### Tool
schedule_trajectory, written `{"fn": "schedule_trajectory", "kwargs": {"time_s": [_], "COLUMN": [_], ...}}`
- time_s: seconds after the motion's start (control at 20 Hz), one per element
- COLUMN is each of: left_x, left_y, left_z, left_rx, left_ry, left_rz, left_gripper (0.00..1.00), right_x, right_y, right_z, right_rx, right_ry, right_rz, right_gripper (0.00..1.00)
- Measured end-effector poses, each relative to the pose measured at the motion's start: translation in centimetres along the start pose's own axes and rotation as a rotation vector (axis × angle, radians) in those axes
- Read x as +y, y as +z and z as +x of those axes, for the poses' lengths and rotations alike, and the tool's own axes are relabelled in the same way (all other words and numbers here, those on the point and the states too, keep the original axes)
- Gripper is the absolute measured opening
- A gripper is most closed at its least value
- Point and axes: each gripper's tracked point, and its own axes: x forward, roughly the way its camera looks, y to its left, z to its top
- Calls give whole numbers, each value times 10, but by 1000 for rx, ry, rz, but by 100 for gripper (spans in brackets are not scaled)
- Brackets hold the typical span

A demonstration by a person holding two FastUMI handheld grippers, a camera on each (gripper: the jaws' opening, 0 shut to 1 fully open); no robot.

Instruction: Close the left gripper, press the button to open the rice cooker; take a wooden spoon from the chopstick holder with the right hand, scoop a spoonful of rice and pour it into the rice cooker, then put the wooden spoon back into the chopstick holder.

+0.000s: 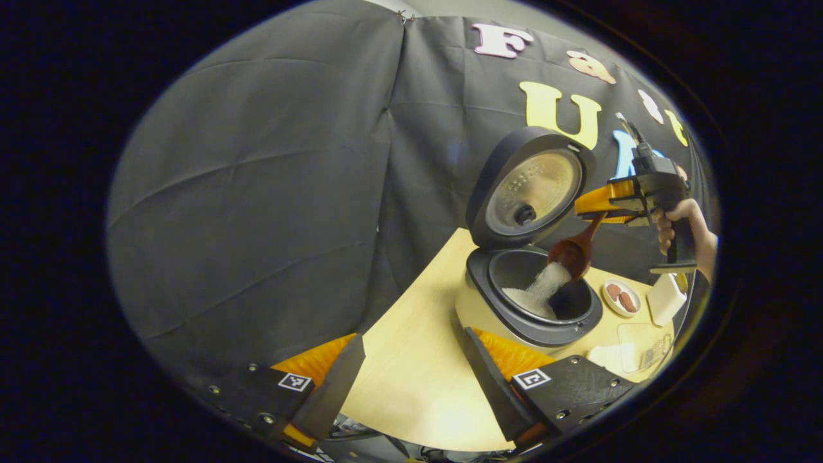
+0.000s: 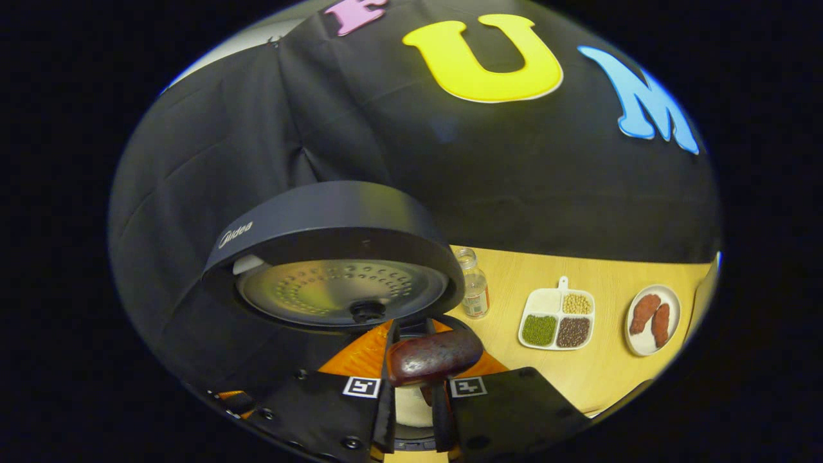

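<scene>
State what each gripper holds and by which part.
The right gripper holds the wooden spoon by its handle, bowl tipped over the rice cooker. The left gripper is open and holds nothing.

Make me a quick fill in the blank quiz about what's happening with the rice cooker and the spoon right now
1. The dark round rice cooker has its lid ____.
2. White rice pours off the brown wooden spoon into the cooker's ____.
3. The spoon's handle is clamped by the ____ gripper.
4. The left gripper, away from the cooker, has its fingers ____.

Missing words: open; pot; right; open
</scene>
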Motion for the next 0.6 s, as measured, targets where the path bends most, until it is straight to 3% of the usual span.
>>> {"fn": "schedule_trajectory", "kwargs": {"time_s": [0.05, 0.1, 0.6], "left_x": [1, 3, 22], "left_y": [1, 0, -6], "left_z": [0, -1, -11], "left_rx": [-1, -3, 1], "left_ry": [4, 12, 62], "left_rz": [2, 4, -24], "left_gripper": [99, 98, 98], "right_x": [4, 7, 35], "right_y": [-1, -5, -18], "right_z": [-1, 3, 5], "right_rx": [3, 6, -64], "right_ry": [0, 9, 4], "right_rz": [-32, -59, -486], "right_gripper": [21, 25, 25]}}
